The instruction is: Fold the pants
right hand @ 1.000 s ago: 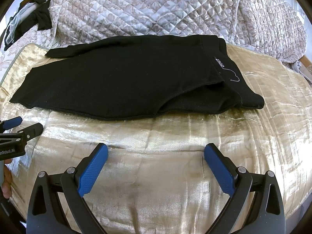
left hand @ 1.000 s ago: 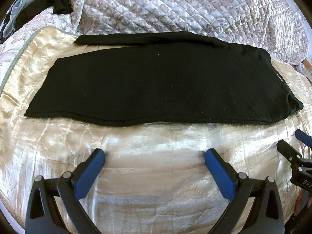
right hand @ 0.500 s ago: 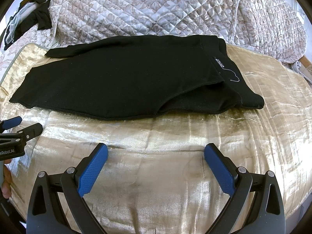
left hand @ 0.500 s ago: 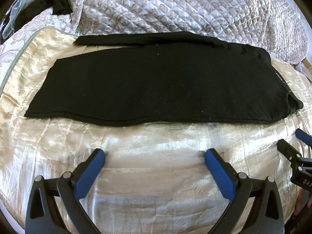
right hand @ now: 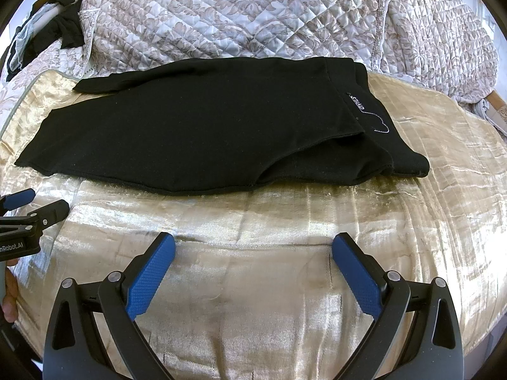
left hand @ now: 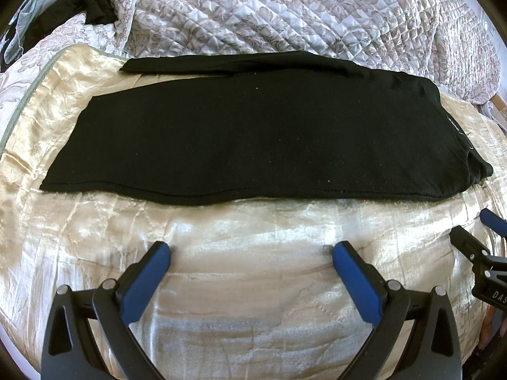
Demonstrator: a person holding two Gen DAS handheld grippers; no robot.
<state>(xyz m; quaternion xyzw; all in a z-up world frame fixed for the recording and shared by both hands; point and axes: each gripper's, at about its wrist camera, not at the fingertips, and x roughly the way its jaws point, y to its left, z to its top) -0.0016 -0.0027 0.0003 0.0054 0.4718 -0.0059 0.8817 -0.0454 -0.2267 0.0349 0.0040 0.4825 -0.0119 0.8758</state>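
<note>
Black pants (left hand: pixel 253 133) lie flat across a gold satin bedspread (left hand: pixel 253 272), one leg folded over the other, waistband at the right with a small white label (right hand: pixel 358 103). A strip of the lower leg (left hand: pixel 221 63) pokes out along the far edge. My left gripper (left hand: pixel 250 251) hovers open over the bedspread, short of the pants' near hem. My right gripper (right hand: pixel 253 245) is open too, nearer the waistband end, with nothing between its fingers. Each gripper shows at the edge of the other's view: the right one (left hand: pixel 475 237), the left one (right hand: pixel 35 205).
A quilted floral blanket (left hand: pixel 285 12) is bunched behind the pants. Dark clothing (left hand: pixel 92 3) lies at the far left corner. A hand (right hand: pixel 9 297) holds the left gripper's handle. The bedspread falls away at the near edge and right side.
</note>
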